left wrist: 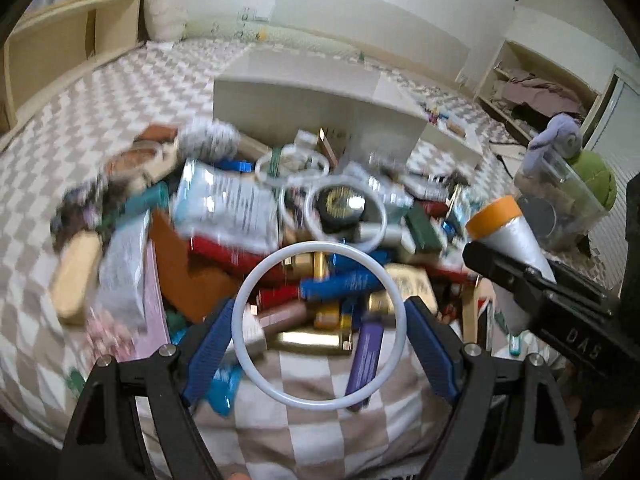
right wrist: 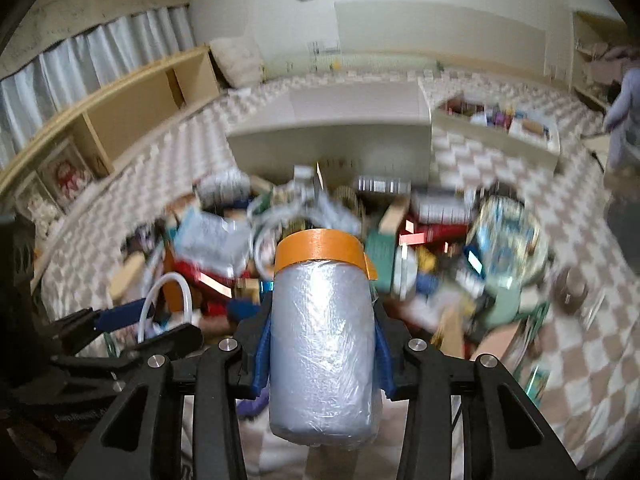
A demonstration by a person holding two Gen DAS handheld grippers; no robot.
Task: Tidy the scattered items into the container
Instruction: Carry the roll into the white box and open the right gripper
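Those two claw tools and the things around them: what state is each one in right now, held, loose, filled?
Left gripper: closed on the white ring.
White ring: held between the blue pads, raised over the pile.
Right gripper: shut on the wrapped roll.
Wrapped roll: gripped, orange end pointing away.
Pile of items: loose on the checkered cover.
White box: already holds some items.

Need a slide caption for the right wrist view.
Right gripper clamps a silver roll above the clutter pile.
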